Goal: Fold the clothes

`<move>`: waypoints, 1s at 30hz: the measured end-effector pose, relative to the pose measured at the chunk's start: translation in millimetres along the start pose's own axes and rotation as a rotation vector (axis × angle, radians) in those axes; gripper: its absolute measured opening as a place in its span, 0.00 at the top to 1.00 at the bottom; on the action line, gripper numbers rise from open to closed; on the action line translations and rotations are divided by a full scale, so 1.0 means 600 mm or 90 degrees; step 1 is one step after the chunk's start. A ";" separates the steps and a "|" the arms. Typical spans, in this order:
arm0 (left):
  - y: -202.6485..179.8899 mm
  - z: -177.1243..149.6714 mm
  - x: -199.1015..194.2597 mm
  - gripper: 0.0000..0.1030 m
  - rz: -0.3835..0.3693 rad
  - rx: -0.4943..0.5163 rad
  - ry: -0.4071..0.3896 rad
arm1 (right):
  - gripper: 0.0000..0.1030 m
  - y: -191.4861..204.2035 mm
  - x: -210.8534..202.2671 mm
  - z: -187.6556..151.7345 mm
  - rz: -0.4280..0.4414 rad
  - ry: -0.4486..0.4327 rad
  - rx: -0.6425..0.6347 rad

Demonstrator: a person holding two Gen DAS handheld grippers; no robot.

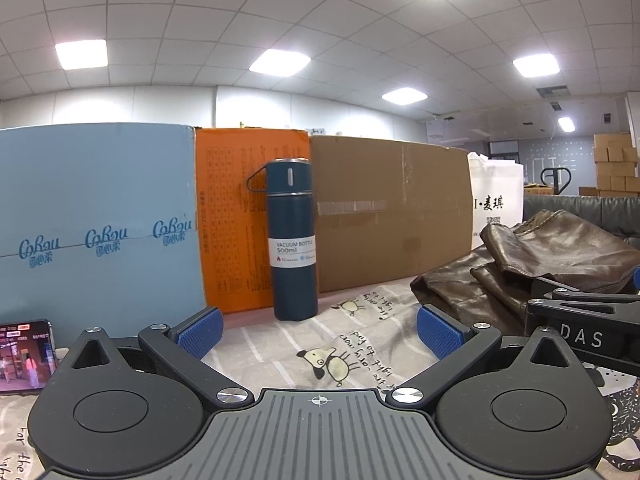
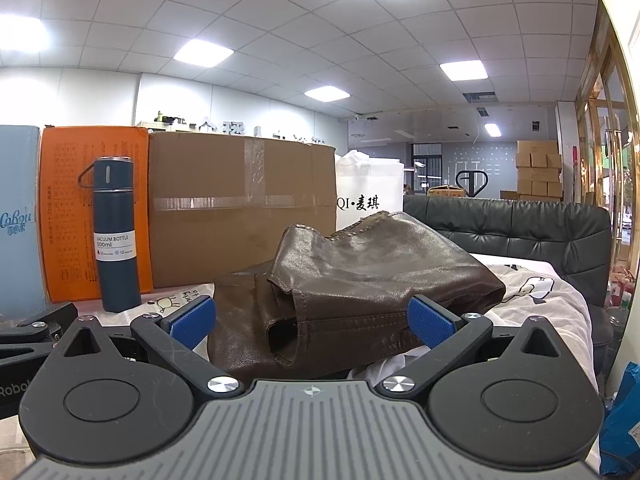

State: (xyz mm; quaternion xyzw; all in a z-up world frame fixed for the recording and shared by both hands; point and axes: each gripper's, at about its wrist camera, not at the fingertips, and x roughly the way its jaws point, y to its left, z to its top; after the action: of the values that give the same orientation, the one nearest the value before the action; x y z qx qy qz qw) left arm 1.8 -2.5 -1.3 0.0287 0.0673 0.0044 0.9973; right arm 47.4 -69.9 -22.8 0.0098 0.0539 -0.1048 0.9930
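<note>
A phone with a video playing on its screen is propped at the far left edge of the bench, right below a pale blue box printed with a repeated logo. Next along the back edge an orange box is stood upright, and a dark blue vacuum bottle marked 500ml is parked in front of it, upright, with its base on the cartoon-dog cloth that's spread over the bench top. A big taped cardboard box is lined up behind that, then a white bag with black lettering. The left gripper is held low over the cloth, jaws spread wide with nothing between the blue pads, pretty much pointed at the bottle. Over toward the right side of the bench the brown leather garment is piled up in a loose, half-folded heap, with an upper flap draped over a lower layer and an opening showing near the front. The right gripper is seen just in front of that heap, jaws also spread, pads sitting either side of the garment's near edge but not clamped on it; whether the pads are actually touching the leather can't be told. A white printed cloth is bunched at the right edge, with a black sofa behind it.
</note>
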 end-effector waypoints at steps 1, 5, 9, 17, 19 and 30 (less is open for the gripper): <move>0.000 0.000 -0.001 0.00 -0.002 -0.001 -0.001 | 0.00 0.000 0.000 0.000 0.000 0.000 0.001; 0.003 0.000 -0.008 0.00 0.001 -0.008 -0.020 | 0.00 0.001 -0.001 0.000 -0.001 -0.003 0.001; 0.007 0.001 -0.010 0.00 0.001 -0.015 -0.025 | 0.00 0.000 -0.004 -0.001 -0.001 -0.007 -0.001; 0.011 0.001 -0.010 0.00 0.000 -0.023 -0.025 | 0.00 0.002 -0.004 0.000 0.000 -0.008 -0.006; 0.011 0.001 -0.009 0.00 0.002 -0.025 -0.023 | 0.00 0.002 -0.004 0.000 0.000 -0.008 -0.006; 0.012 0.001 -0.010 0.00 0.003 -0.027 -0.023 | 0.00 0.003 -0.003 -0.001 0.000 -0.010 -0.007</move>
State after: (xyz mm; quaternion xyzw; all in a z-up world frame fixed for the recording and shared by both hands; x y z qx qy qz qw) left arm -4.4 4.4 0.5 0.0075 0.0490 0.0079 0.9987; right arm 46.1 -67.6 -23.2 0.0037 0.0470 -0.1048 0.9934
